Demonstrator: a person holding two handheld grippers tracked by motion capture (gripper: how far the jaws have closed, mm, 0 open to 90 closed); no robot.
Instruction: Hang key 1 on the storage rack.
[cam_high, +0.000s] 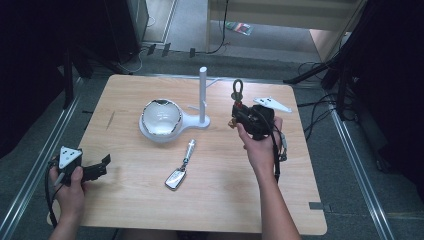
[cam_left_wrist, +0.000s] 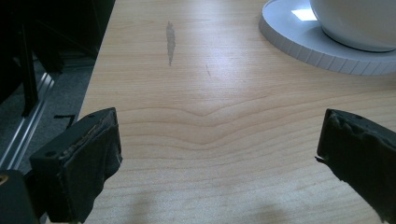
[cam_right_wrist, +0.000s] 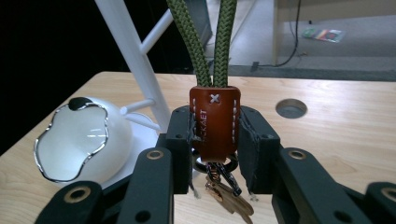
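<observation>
1. White bowl (cam_high: 161, 117) with silver wavy rim seated on round base of white stand (cam_high: 202, 100), table centre; interior apparently empty.
2. Right gripper (cam_high: 239, 116) raised beside stand post, jaws clamped on brown leather tab of keychain (cam_right_wrist: 214, 122); green cord loop (cam_high: 237, 88) pointing up, clip and key hanging beneath.
3. Left gripper (cam_high: 102, 165) low at near-left of wooden table (cam_high: 225, 200), jaws spread wide, nothing between.
4. Car key fob (cam_high: 179, 173) lying flat, near bowl, between both grippers.
5. Grey three-cornered plate (cam_high: 271, 104) lying at far right.
</observation>
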